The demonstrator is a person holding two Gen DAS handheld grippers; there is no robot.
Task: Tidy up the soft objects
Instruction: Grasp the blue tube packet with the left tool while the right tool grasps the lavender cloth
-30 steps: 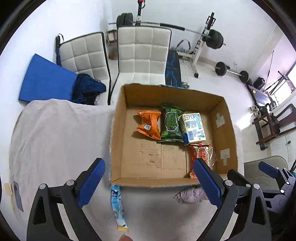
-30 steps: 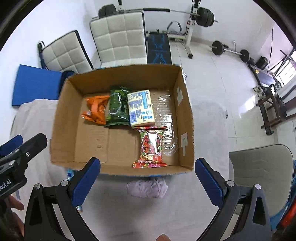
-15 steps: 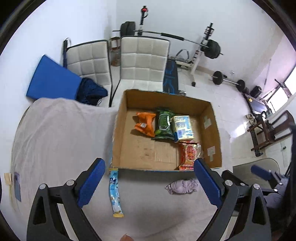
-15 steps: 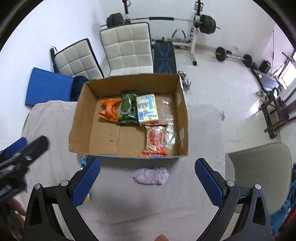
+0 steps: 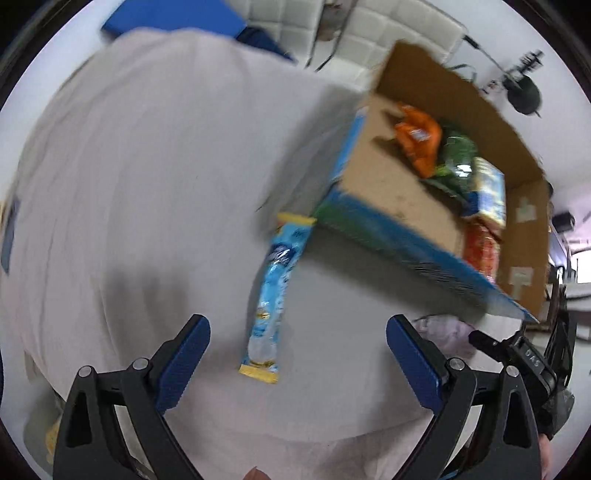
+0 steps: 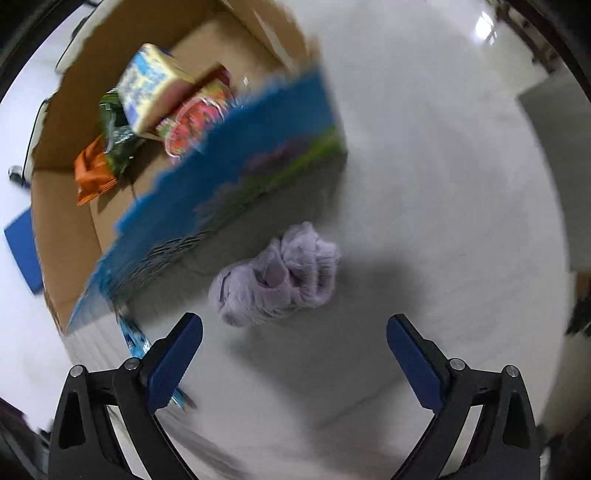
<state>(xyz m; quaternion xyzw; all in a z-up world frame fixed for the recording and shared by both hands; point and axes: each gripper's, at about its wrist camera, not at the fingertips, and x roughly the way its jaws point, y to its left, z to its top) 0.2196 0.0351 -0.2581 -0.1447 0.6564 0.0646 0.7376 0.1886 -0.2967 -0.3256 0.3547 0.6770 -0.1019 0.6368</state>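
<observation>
Both grippers' fingers are spread, empty: left gripper (image 5: pixel 298 343) should straddle the blue sachet (image 5: pixel 274 295) squarely; right gripper (image 6: pixel 294 343) should centre over the lilac cloth (image 6: pixel 277 277).

walls white | white padded chairs (image 5: pixel 391 33) | glossy pale floor (image 6: pixel 461 55)

One open brown cardboard box (image 5: pixel 402 192) with a blue printed outer face stood on the cloth-covered bench (image 5: pixel 147 177). Four packets lay inside it: one orange crinkled pouch (image 5: pixel 419 138), one dark green pouch (image 5: pixel 456 155), one pale yellow-and-blue block pack (image 5: pixel 487 192) and one red pouch (image 5: pixel 480 251). Outside lay one long light-blue sachet (image 5: pixel 275 295) and one crumpled lilac cloth bundle (image 6: pixel 277 277). Two white padded chairs (image 5: pixel 388 33) stood behind.
</observation>
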